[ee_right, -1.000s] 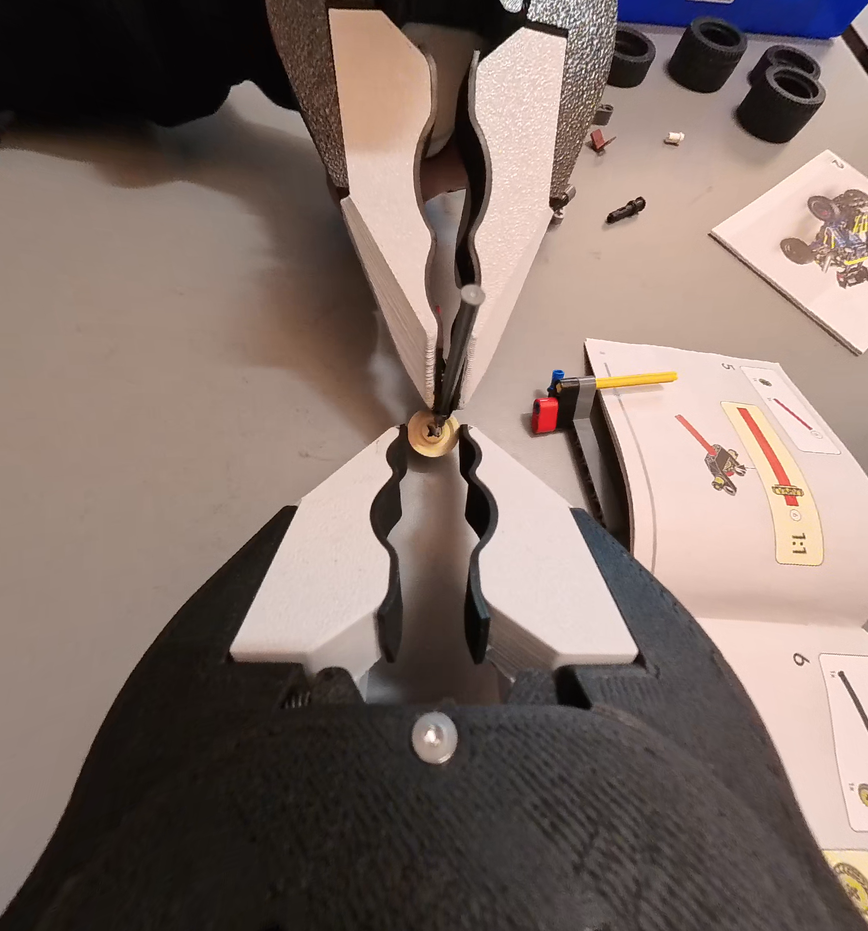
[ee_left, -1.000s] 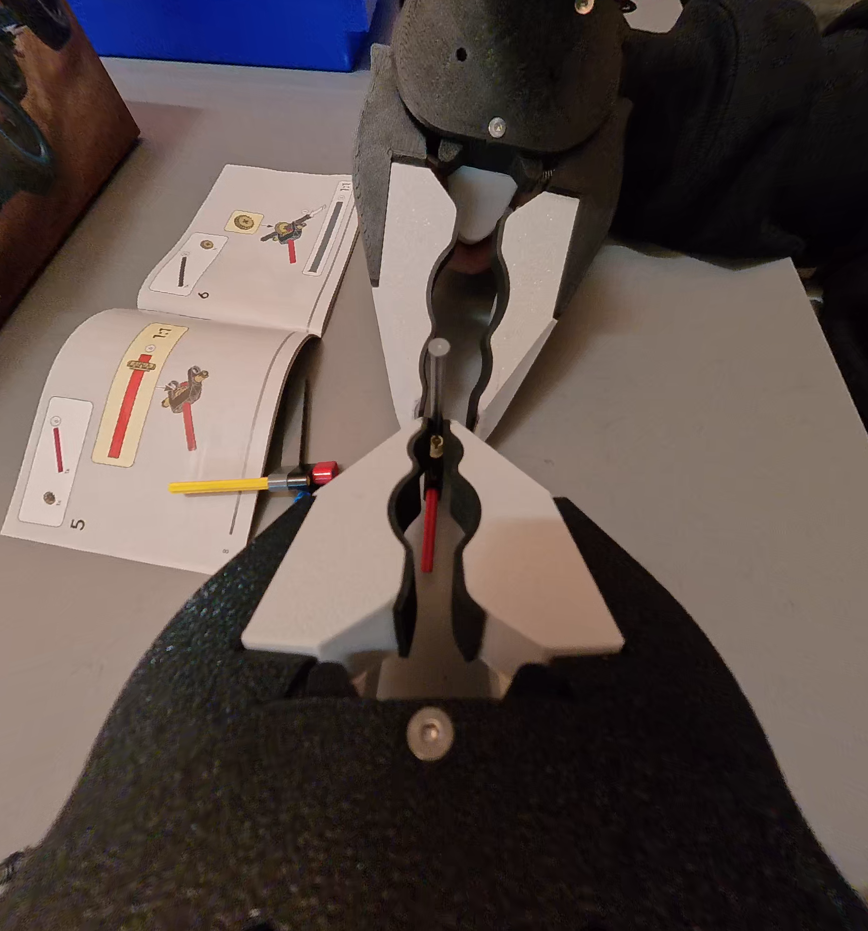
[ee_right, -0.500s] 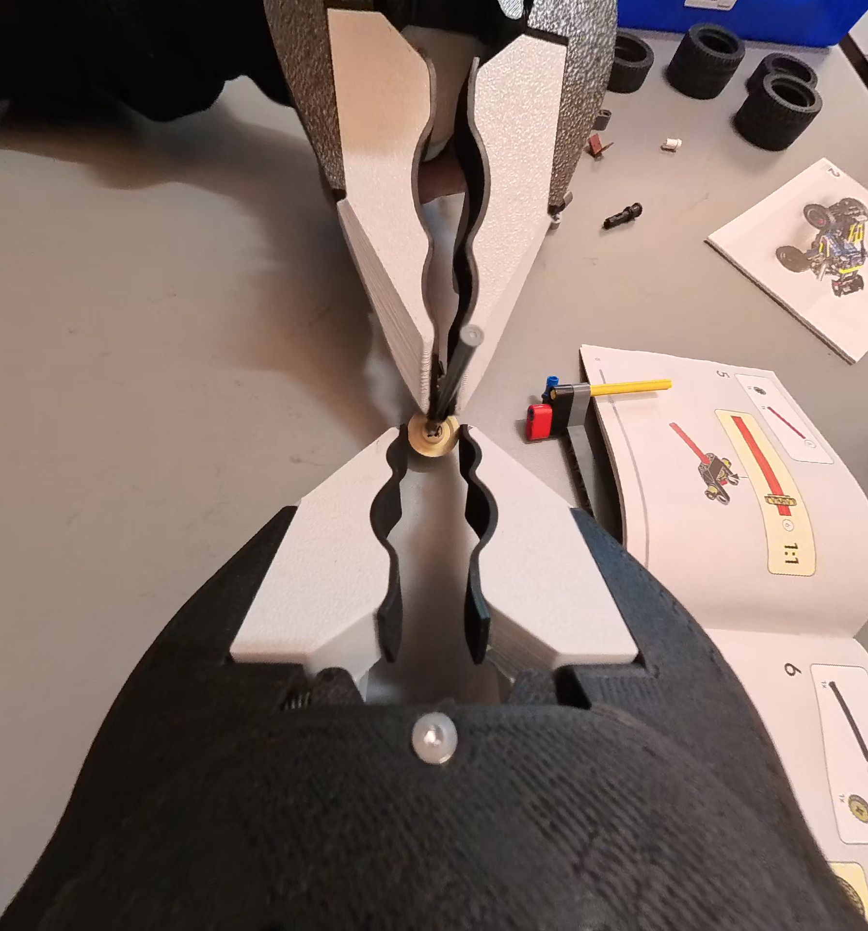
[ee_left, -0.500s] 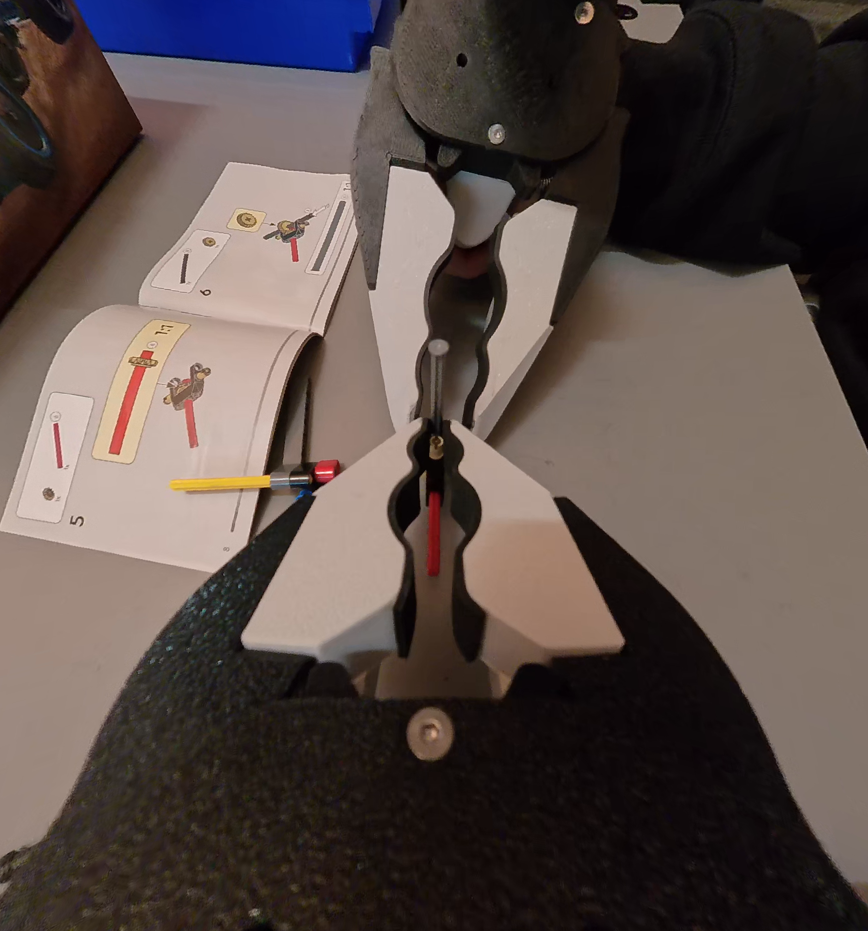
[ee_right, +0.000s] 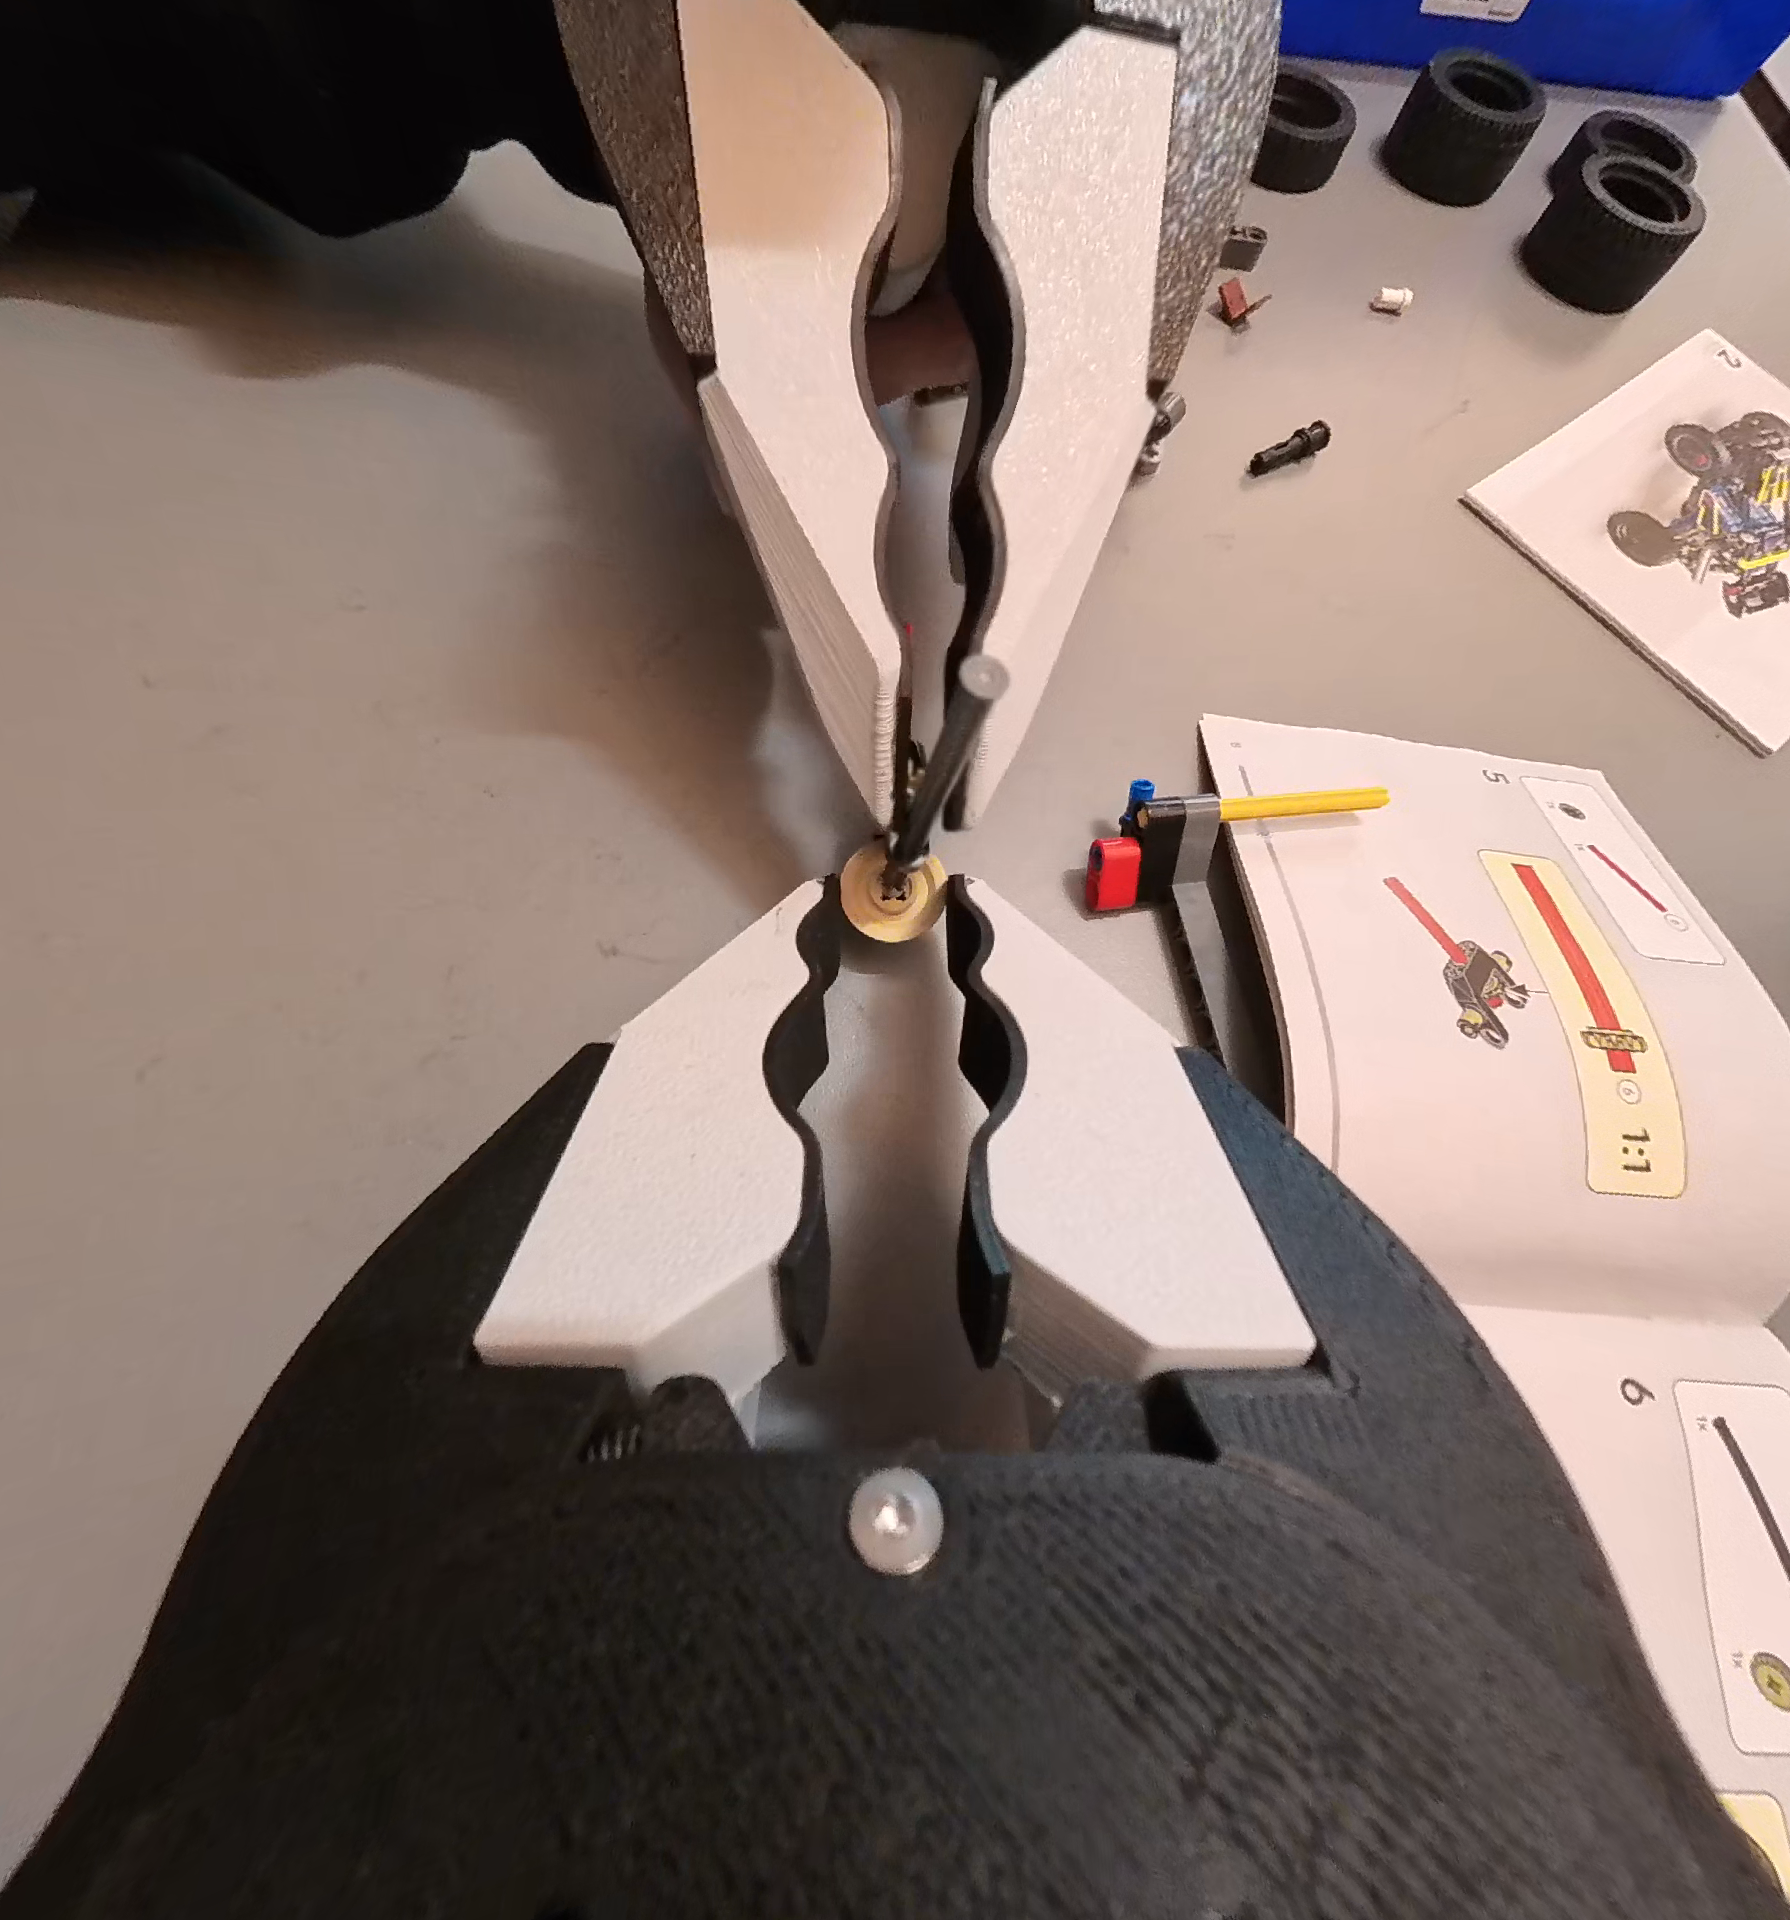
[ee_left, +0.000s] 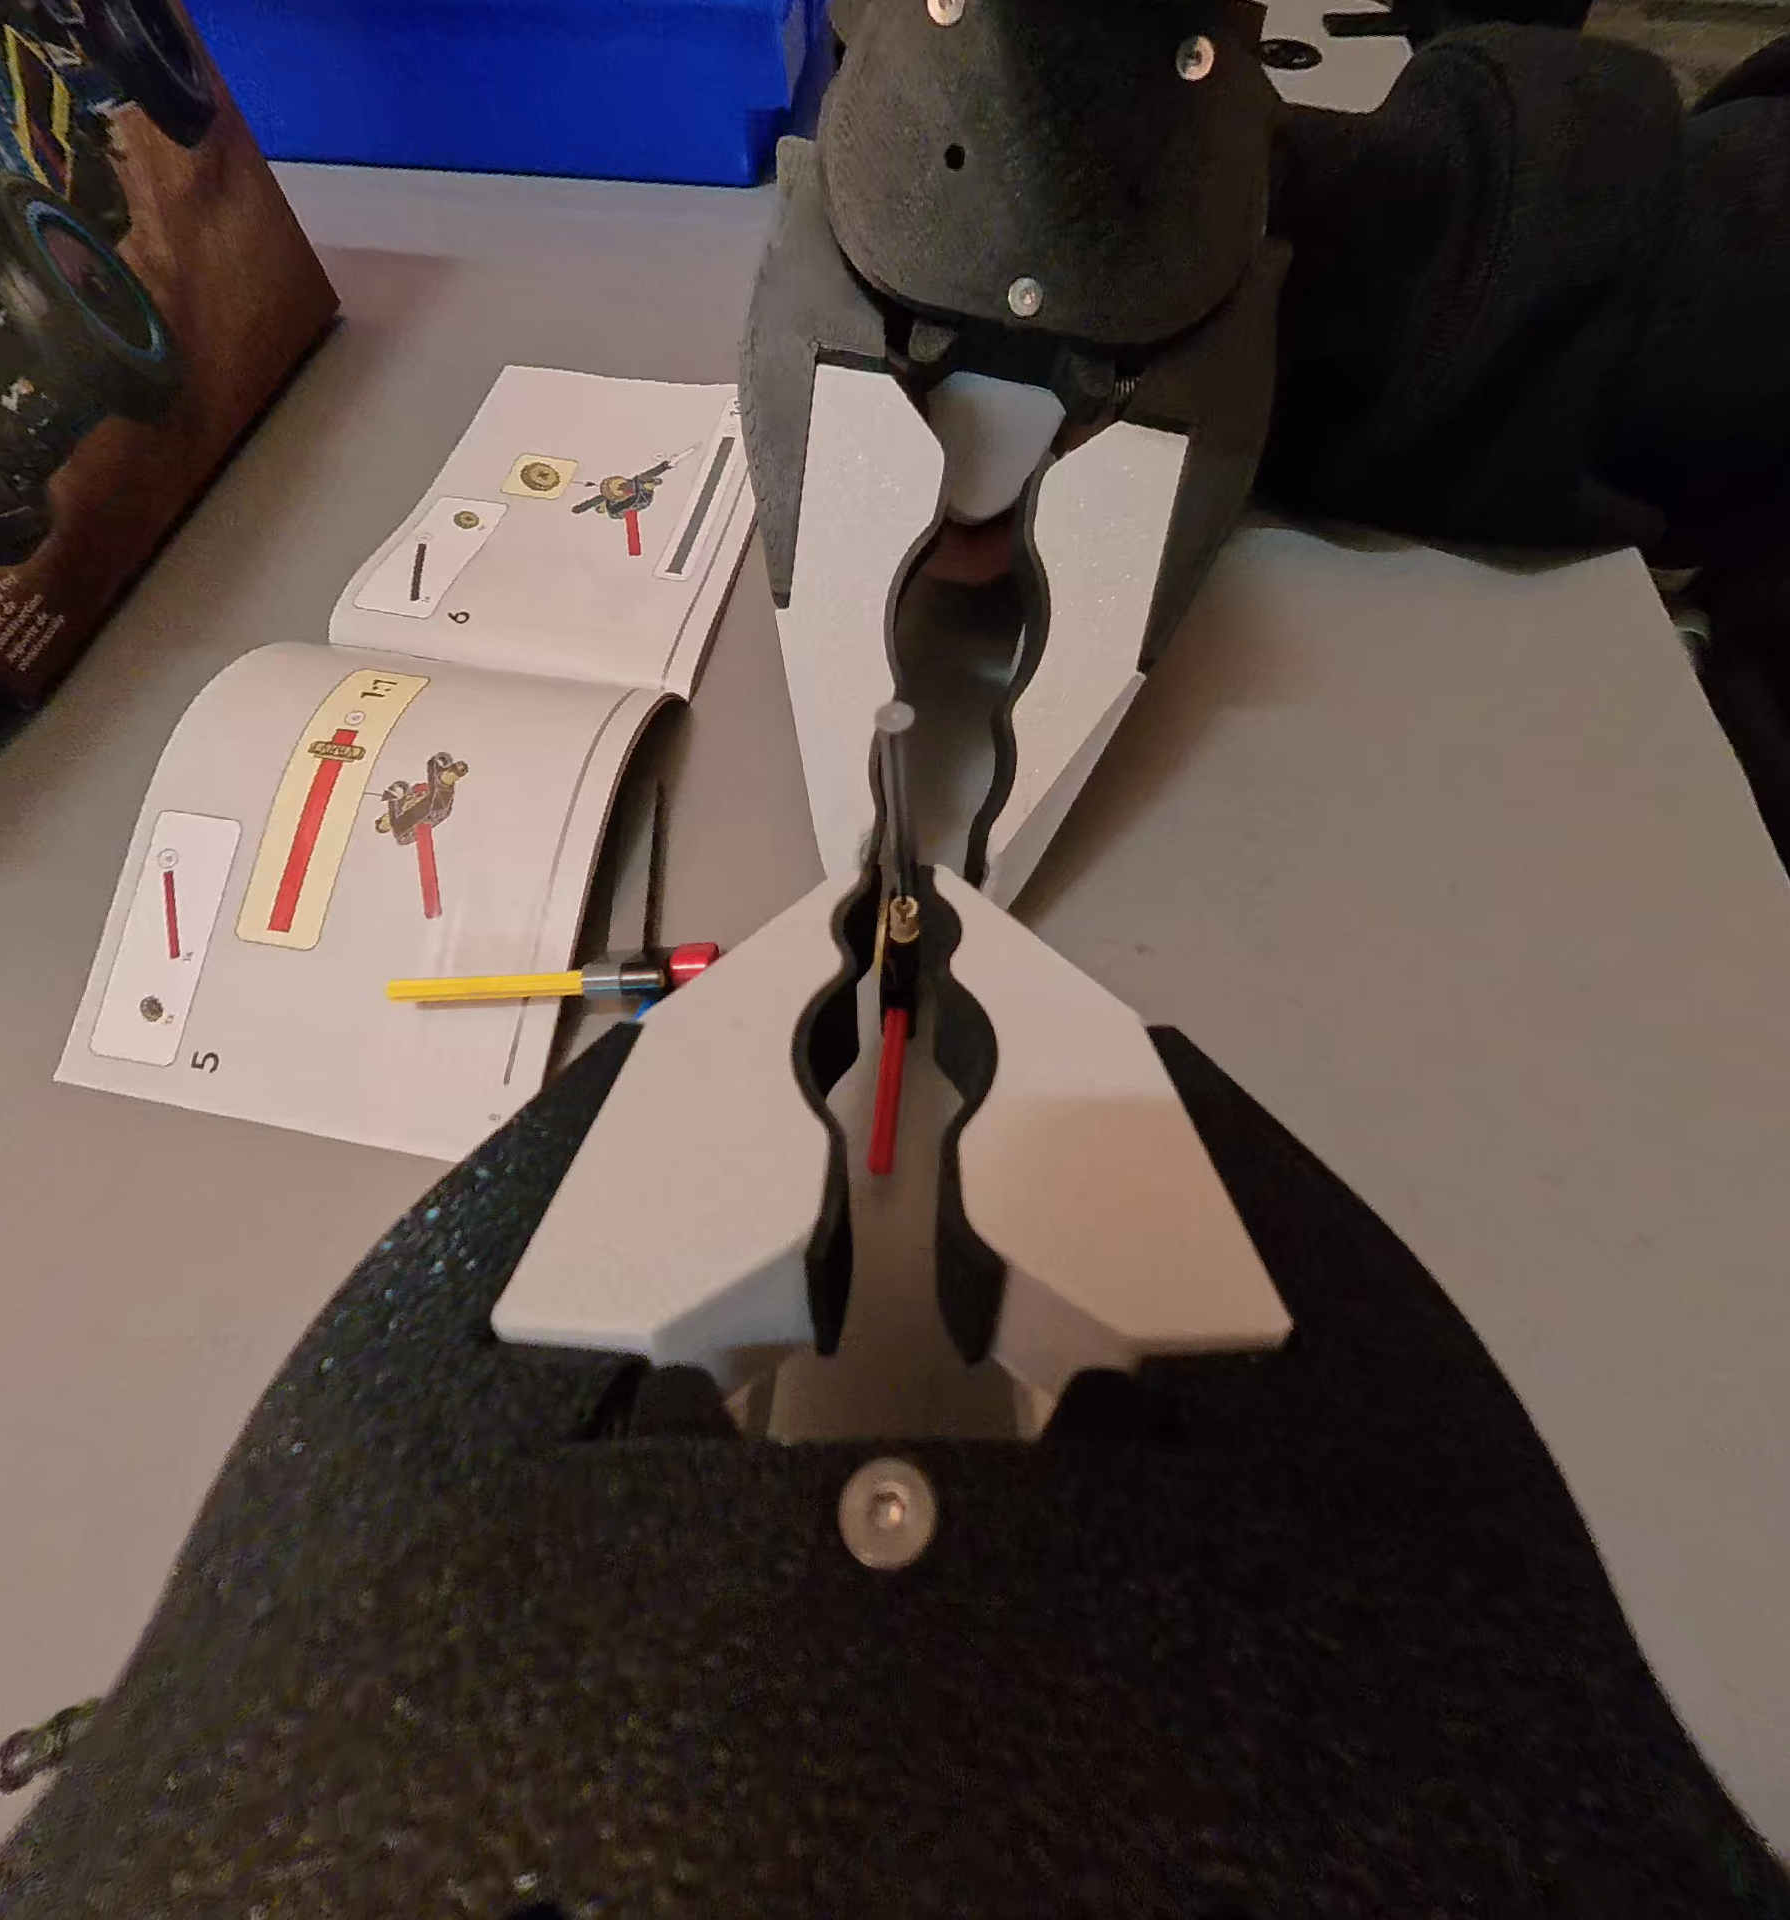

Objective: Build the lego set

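Observation:
My left gripper is shut on a small black assembly with a red axle that points back between its fingers. My right gripper is shut on a tan gear at its fingertips. The two grippers meet tip to tip above the grey table. A black axle with a pale end sits in the gear's centre hole and slants up along the left gripper's fingers. In the left wrist view the right gripper faces me, and the black axle rises between its fingers.
An open instruction booklet lies beside the grippers, with a yellow axle sub-assembly at its edge. Black tyres, small loose pieces, a second leaflet and a blue bin are farther off. The set's box stands at the left. A dark sleeve is behind the right gripper. My left and right fingertips are right by each other.
In the right wrist view the black axle's free end has come a little closer to the tan gear. Both grippers stay shut and tip to tip.

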`<state>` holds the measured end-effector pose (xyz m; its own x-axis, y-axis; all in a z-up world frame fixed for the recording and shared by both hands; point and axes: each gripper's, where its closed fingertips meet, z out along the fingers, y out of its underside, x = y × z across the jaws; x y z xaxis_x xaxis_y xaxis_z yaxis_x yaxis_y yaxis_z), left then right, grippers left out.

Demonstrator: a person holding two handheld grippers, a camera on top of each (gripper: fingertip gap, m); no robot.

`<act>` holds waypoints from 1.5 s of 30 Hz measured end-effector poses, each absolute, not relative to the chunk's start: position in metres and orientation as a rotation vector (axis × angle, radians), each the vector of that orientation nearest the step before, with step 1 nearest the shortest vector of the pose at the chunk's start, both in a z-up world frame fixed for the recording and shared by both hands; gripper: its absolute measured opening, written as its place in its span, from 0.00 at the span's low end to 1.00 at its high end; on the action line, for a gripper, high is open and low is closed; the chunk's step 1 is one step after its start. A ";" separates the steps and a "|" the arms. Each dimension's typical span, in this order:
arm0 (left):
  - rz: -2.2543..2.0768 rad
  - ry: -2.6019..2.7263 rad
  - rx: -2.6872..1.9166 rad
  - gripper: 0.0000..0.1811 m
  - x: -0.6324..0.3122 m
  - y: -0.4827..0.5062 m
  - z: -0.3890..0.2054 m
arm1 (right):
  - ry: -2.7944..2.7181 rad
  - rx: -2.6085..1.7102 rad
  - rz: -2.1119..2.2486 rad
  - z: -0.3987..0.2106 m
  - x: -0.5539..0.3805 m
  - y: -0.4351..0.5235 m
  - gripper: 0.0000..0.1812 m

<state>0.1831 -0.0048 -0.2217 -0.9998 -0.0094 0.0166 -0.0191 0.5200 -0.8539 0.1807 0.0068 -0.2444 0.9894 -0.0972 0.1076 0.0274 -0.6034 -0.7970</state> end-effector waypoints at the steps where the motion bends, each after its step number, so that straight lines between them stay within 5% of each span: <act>1: 1.540 -2.730 0.031 0.03 0.184 -0.005 -0.221 | 0.048 -2.212 -0.174 -0.244 0.181 0.007 0.10; 30: 1.562 -2.741 0.077 0.11 0.186 0.020 -0.219 | 0.047 -2.205 -0.173 -0.243 0.182 0.007 0.10; 45: 1.582 -2.765 -0.027 0.08 0.180 0.008 -0.218 | 0.055 -2.203 -0.154 -0.243 0.182 0.009 0.10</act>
